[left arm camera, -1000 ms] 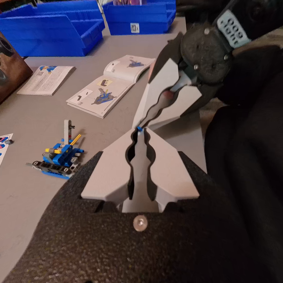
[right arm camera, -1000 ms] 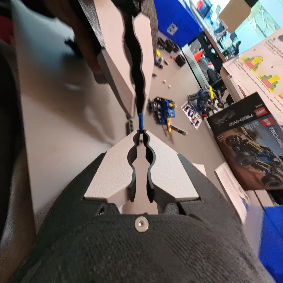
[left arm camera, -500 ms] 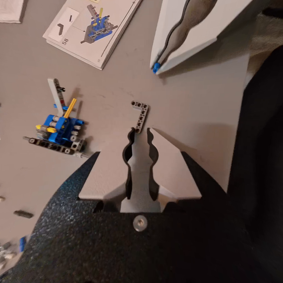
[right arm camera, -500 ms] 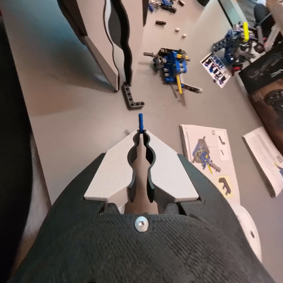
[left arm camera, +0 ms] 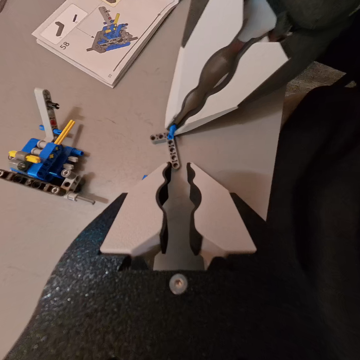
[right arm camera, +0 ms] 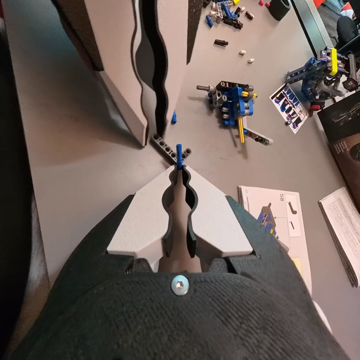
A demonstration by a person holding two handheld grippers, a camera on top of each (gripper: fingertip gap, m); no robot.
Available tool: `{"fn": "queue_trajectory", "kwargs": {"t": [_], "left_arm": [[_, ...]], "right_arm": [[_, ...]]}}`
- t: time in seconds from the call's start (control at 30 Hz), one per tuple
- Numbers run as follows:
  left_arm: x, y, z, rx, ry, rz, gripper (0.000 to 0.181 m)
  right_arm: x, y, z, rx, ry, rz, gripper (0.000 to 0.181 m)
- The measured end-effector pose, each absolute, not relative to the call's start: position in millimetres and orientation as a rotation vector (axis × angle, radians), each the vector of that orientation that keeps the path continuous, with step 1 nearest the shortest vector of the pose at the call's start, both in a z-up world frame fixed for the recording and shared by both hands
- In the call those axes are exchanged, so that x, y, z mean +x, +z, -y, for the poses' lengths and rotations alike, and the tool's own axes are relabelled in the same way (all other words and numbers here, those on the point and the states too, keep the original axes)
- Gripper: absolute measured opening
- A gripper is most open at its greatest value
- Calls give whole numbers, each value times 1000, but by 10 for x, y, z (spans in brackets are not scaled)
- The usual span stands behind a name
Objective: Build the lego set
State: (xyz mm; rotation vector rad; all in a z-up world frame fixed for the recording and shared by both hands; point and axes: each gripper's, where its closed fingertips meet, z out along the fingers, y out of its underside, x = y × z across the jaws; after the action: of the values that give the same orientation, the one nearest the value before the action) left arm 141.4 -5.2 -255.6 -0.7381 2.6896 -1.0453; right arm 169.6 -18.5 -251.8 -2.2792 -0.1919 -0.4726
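Smooth grey tabletop (left arm camera: 116,109), perforated L-shaped beam (left arm camera: 172,150), ridged blue pin (right arm camera: 178,154).

1. Instruction booklet (left arm camera: 101,37) cut off by the left wrist view's top edge;
2. Black beam of the blue sub-assembly (left arm camera: 29,182) runs past its left edge;
3. Loose parts pile (right arm camera: 226,13) too small to identify.

Right wrist view. The right gripper (right arm camera: 179,167), jaws closed on a small blue plastic pin (right arm camera: 178,155), holds the pin over the corner of a grey L-shaped perforated beam (right arm camera: 168,149) lying on the grey tabletop (right arm camera: 243,169). The left gripper (right arm camera: 153,136), jaws apart, points down at the beam's far end. Beyond lie a blue-and-black partial assembly with a yellow axle (right arm camera: 232,106), a sticker sheet (right arm camera: 290,111) and an open instruction booklet (right arm camera: 272,220).
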Motion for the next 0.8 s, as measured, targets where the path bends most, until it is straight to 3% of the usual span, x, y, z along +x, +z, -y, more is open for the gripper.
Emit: {"fn": "queue_trajectory", "kwargs": {"t": [0.03,0.4,0.67,0.8], "left_arm": [[1393,-2553,83,-734,-1062,-2694,13],[1561,-2311,106,-636,-1206,-2531,15],[1624,-2508,166,-108,-994,-2671,32],[1664,-2535,260,-189,-1025,-2705,22]], "right_arm": [[1711,-2517,165,-2276,-475,197,3],[1794,-2330,337,-2260,-474,138,3],[1709,-2235,578,-2261,-385,124,2],[1711,-2251,662,-2274,-383,120,3]]}}
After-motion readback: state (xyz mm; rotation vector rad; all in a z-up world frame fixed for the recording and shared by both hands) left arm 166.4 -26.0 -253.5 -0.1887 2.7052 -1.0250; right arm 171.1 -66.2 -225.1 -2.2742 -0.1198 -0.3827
